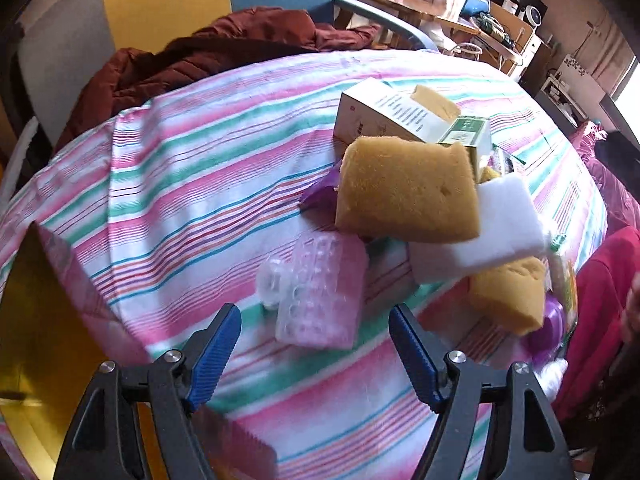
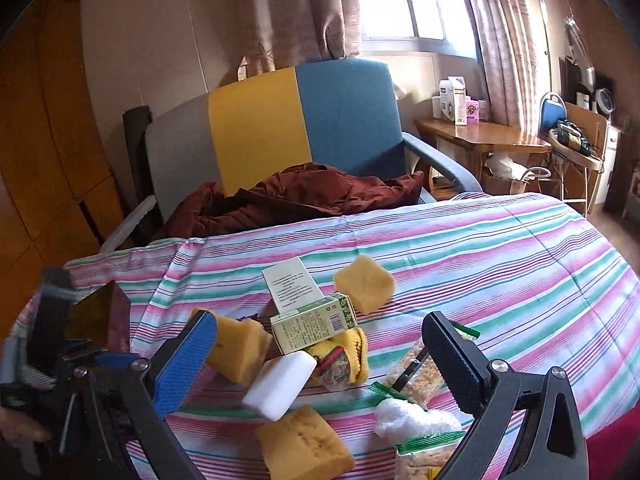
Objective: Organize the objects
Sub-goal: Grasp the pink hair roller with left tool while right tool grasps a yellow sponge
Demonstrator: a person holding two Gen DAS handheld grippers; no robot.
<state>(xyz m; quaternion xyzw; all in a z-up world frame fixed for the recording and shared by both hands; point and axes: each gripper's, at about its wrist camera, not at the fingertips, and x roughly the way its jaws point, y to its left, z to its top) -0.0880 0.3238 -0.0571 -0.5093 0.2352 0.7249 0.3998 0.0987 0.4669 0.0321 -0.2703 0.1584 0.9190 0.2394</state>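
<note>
Fingers wide on left gripper (image 1: 314, 336) and right gripper (image 2: 320, 356), nothing held. Sponges (image 1: 408, 192), white foam block (image 2: 280, 384), green box (image 2: 314, 322) lay clustered on striped bedcover (image 1: 200, 168).

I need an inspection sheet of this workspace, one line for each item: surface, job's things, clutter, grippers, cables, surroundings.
Surface: striped cloth in pink, green and white covers the table.
Job's things: yellow sponges, the largest leaning on the pile; white foam block; green carton lying on a white box; pink bubble-wrapped packet; cracker packets.
Clutter: dark red jacket on the chair seat.
Grippers: left gripper open above the pink packet, holding nothing; right gripper open over the pile, holding nothing.
Cables: cords on the far desk, too small to detail.
Surroundings: grey, yellow and blue chair, curtained window, wooden side table.
</note>
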